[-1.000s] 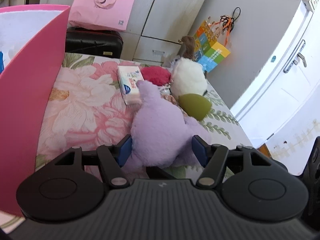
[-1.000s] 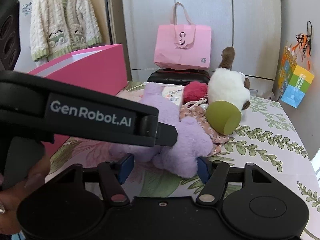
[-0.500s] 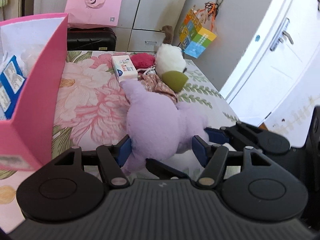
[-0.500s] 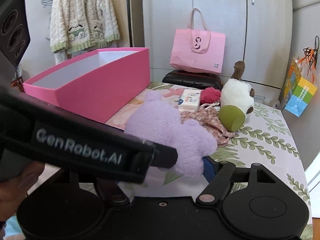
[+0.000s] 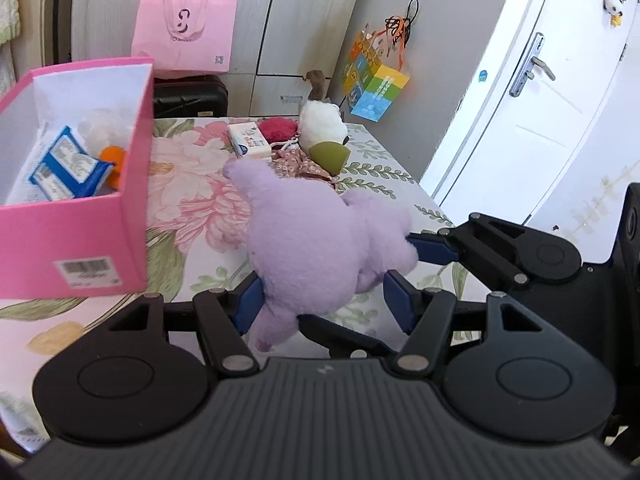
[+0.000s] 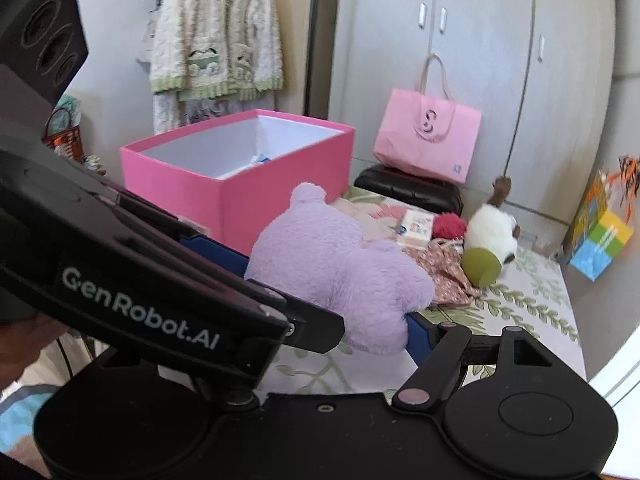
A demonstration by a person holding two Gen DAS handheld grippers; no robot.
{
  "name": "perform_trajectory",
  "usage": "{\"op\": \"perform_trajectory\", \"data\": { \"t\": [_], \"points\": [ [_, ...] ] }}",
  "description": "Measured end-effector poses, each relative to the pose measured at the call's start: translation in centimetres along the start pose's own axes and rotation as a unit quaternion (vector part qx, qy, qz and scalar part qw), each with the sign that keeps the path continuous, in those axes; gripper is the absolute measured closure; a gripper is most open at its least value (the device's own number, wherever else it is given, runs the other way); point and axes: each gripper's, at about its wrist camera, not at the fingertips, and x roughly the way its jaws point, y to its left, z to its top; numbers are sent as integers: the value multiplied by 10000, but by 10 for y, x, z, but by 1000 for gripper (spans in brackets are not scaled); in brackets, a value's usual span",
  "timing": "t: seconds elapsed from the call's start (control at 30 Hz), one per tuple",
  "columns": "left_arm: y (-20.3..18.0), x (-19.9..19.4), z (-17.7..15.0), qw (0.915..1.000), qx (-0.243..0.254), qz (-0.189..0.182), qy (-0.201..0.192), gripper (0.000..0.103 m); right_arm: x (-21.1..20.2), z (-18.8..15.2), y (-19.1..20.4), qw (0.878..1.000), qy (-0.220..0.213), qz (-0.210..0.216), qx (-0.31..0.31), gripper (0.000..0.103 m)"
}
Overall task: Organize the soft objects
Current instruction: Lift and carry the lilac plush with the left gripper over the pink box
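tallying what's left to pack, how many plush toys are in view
2. The purple plush toy is lifted off the bed, held between both tongs. The white plush toy lies at the far end of the bed, by the green cone. Others may be hidden inside the pink box.

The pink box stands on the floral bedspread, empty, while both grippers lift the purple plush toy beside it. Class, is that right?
Not quite: the pink box is not empty. The left wrist view shows blue-and-white packets and something orange inside. It does stand on the floral bedspread, with both grippers holding the purple plush toy.
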Motion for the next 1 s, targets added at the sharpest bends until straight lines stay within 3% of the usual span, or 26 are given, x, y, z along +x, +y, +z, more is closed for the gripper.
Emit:
{"op": "perform_trajectory", "data": {
  "t": [0.3,0.47,0.7,1.0],
  "points": [
    [10,-72,-11,9987,195,358,-290,40,-30,19,51,9963,-494,311,-624,22],
    [22,-97,2,9953,377,699,-552,40,-24,43,63,9923,-862,582,-671,22],
    [62,-101,35,9924,316,973,-678,39,12,83,69,9889,-978,877,-687,22],
    [119,-78,75,9916,11,1154,-584,37,78,127,69,9876,-759,1246,-579,22]
  ]
}}
